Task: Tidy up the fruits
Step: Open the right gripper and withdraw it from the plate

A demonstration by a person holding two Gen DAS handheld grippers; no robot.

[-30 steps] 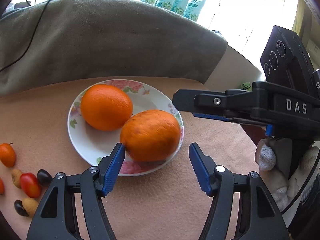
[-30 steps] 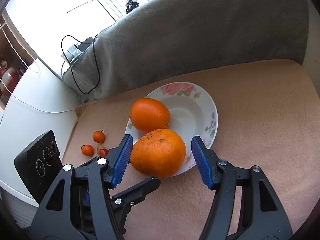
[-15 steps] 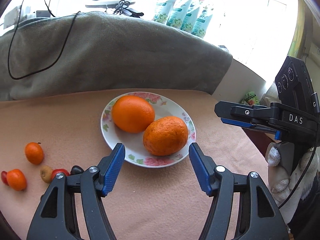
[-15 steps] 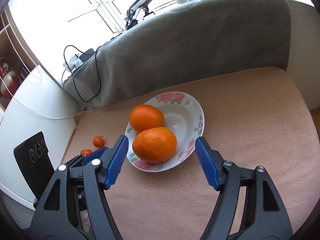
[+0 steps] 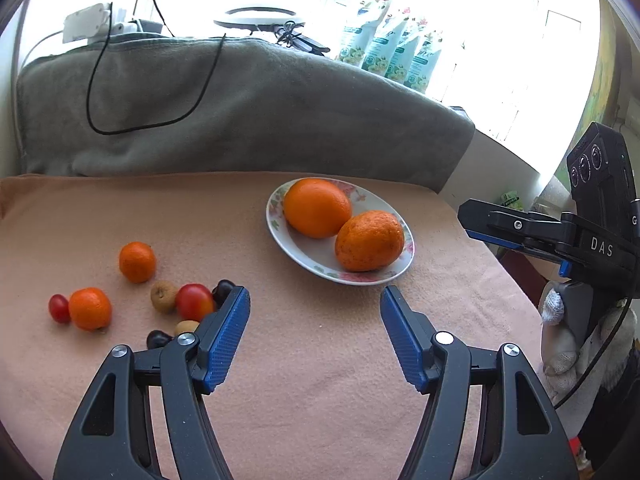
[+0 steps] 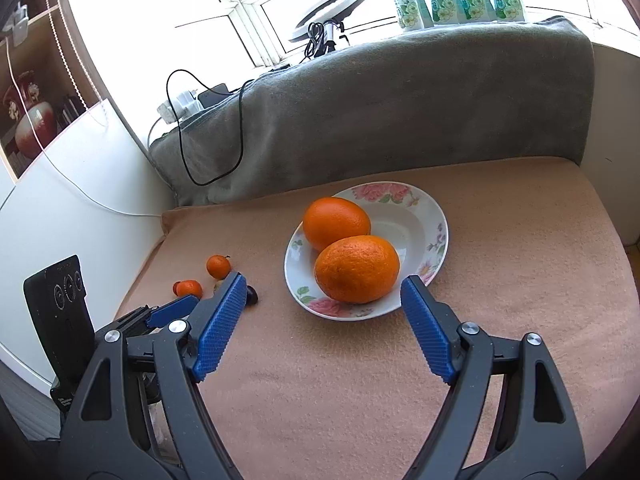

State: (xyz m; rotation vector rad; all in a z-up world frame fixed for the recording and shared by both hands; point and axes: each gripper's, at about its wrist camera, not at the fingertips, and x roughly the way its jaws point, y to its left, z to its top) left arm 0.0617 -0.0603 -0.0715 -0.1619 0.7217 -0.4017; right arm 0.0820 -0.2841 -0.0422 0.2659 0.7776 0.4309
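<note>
Orange fruit fills the floral plate (image 6: 434,216): two oranges (image 6: 356,268) lie touching just ahead of the right gripper (image 6: 320,322), whose jaws have just been opening, empty. The left gripper (image 5: 316,334) gapes empty too, small fruits (image 5: 192,302) beside its left finger, likely next.

Orange oranges (image 5: 344,224); floral white plate (image 5: 402,256); peach, perhaps tan, cloth (image 5: 320,360).
</note>
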